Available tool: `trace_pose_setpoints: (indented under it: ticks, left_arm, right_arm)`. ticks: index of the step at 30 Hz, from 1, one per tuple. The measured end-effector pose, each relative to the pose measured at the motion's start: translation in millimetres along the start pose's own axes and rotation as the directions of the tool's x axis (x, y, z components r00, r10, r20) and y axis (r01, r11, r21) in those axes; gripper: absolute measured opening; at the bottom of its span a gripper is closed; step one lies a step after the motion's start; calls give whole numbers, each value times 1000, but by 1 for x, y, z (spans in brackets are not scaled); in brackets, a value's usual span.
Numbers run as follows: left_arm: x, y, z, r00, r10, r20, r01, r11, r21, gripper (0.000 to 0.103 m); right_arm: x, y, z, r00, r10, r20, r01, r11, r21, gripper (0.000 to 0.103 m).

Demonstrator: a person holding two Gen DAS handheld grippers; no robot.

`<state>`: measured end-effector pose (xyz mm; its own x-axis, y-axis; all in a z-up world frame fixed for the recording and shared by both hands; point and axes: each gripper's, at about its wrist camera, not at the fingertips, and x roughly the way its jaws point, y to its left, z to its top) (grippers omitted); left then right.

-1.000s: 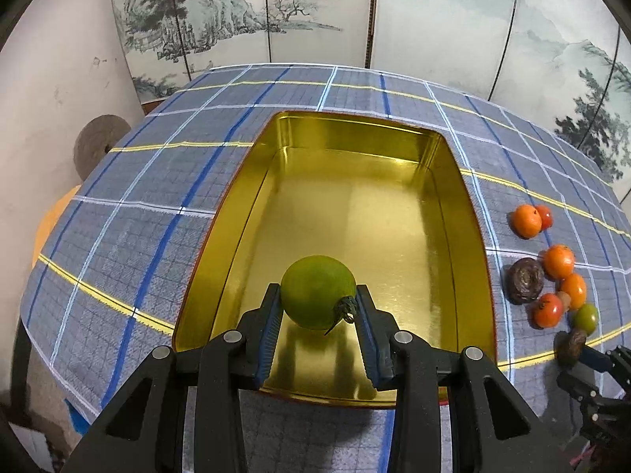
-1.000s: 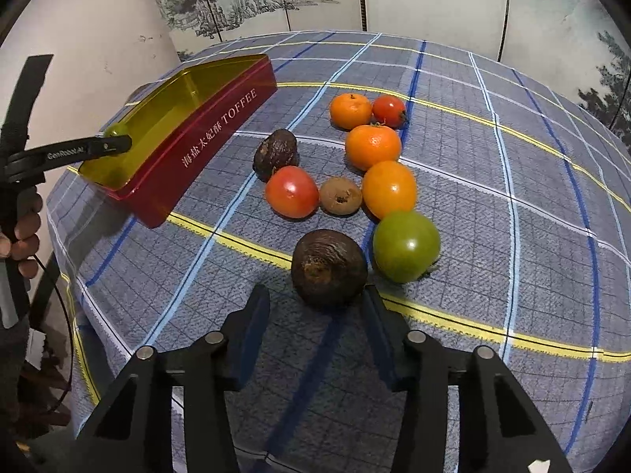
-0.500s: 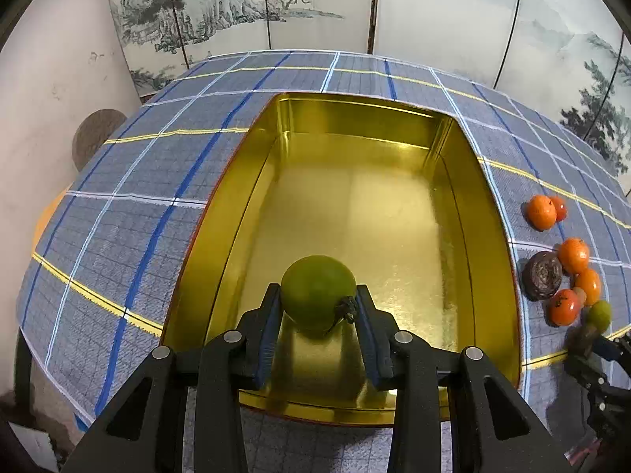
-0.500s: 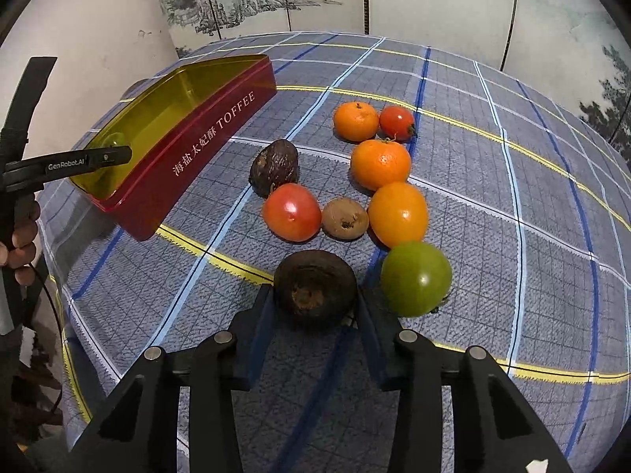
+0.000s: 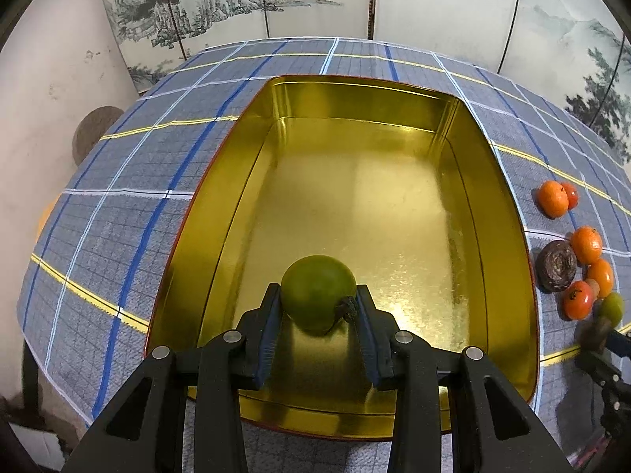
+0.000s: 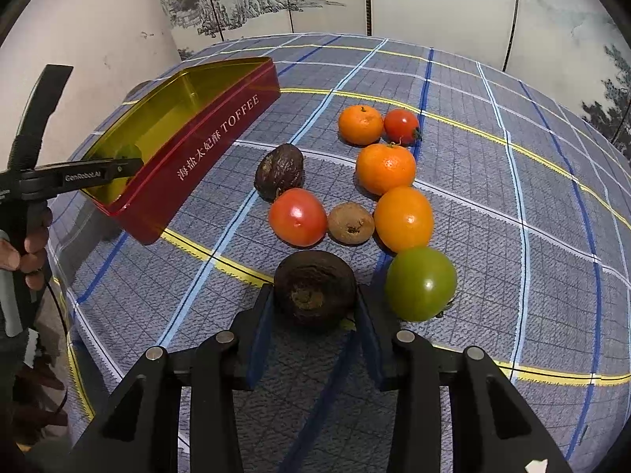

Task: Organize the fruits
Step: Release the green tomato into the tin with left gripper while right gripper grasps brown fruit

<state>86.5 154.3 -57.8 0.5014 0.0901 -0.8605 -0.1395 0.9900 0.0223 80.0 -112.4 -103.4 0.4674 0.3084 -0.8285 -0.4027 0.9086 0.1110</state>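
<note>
Holding a green fruit (image 5: 318, 292) low inside the empty gold tin (image 5: 508, 213), the left gripper (image 5: 318, 317) has released nothing yet. The right gripper (image 6: 313, 307) has just been closing onto a dark brown fruit (image 6: 314, 287) on the cloth (image 6: 512, 205); eight others wait beside it.

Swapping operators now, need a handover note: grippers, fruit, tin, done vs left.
Left gripper: shut on a green fruit, low inside the gold tin, not released.
Right gripper: jaws just closed on the dark brown fruit, which sits on the tablecloth.
Done: nothing lies loose in the tin.
Left: release the green fruit, move the dark one, then the eight fruits grouped right of the tin.
</note>
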Motion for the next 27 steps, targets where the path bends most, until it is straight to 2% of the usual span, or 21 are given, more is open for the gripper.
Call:
trace_pose_setpoints:
  ticks: [12,27]
  left_arm:
    - [2,-1,-1,1000,18,-1,-18,1000,12,39]
    - [-8,-4,-20,999,40,2,-40,999,16,39]
  right_arm:
    - [-5,7,8,1000,20,22,-20,1000,-7,36]
    - [-5,12,14,999,38,34,-38,999,-8,36]
